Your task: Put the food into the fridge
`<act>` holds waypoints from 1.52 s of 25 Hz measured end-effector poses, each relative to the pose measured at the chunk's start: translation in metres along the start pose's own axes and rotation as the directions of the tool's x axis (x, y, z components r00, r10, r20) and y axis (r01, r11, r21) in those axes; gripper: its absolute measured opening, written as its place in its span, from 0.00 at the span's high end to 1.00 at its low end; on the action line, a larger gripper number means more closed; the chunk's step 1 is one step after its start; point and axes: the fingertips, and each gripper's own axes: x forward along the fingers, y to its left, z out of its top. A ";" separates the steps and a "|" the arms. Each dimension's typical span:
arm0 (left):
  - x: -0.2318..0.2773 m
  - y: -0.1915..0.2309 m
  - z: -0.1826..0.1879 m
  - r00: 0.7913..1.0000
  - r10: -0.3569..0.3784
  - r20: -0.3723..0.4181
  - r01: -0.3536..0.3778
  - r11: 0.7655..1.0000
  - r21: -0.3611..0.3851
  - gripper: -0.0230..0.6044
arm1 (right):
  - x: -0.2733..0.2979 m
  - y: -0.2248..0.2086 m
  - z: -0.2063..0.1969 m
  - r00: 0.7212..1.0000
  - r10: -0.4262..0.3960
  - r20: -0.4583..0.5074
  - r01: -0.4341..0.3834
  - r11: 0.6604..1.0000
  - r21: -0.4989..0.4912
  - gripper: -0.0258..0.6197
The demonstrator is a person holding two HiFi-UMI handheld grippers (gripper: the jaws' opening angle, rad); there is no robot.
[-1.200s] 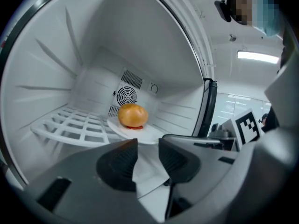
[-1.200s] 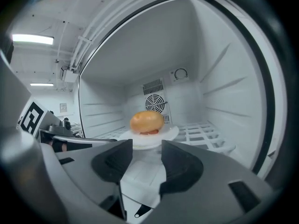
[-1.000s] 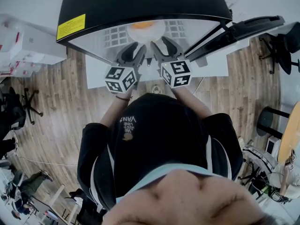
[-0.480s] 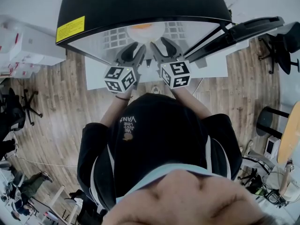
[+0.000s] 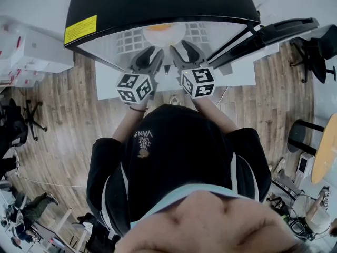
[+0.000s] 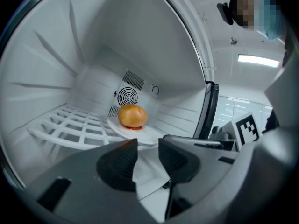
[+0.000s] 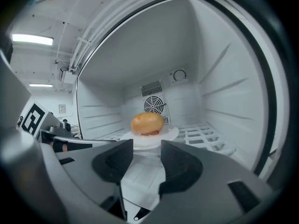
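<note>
Bun [image 6: 132, 116] sat on white plate [image 6: 152, 135] on fridge shelf [image 6: 70, 127], frame centre. Left gripper [image 6: 147, 155] and right gripper [image 7: 146, 158], lower centre, stood jaws apart, gripping nothing.

Bun [image 7: 147, 123]: golden orange, red layer beneath. Plate [image 7: 173, 132]: white. Fridge [image 5: 158, 4]: black outside, white inside; white grid shelf [image 6: 79, 129]; yellow label [image 5: 79, 30]. Left gripper [image 6: 147, 155], right gripper [image 7: 146, 160]: dark grey, black-and-white square-marker cubes. Floor [image 5: 68, 120]: brown wood planks.

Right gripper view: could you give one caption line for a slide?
Open right gripper facing a bun on a white plate, on the wire shelf inside the fridge.
</note>
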 end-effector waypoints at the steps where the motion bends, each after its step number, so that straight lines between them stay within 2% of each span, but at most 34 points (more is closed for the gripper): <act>1: -0.001 -0.001 0.000 1.000 -0.002 0.000 0.002 1.000 0.002 0.74 | -0.001 0.001 0.001 1.000 0.000 0.001 0.000 1.000 -0.002 0.66; 10: -0.008 -0.007 0.000 1.000 -0.009 0.004 0.009 1.000 0.007 0.74 | -0.010 0.006 0.003 1.000 -0.003 0.014 0.003 1.000 -0.014 0.66; 30: -0.042 -0.022 -0.002 0.999 -0.023 0.029 0.022 1.000 0.019 0.83 | -0.045 0.025 -0.001 0.998 -0.045 0.034 0.046 0.999 -0.022 0.75; 38: -0.060 -0.027 -0.007 0.999 -0.032 0.027 0.032 0.999 0.023 0.85 | -0.061 0.038 -0.007 0.998 -0.058 0.038 0.059 0.998 -0.027 0.82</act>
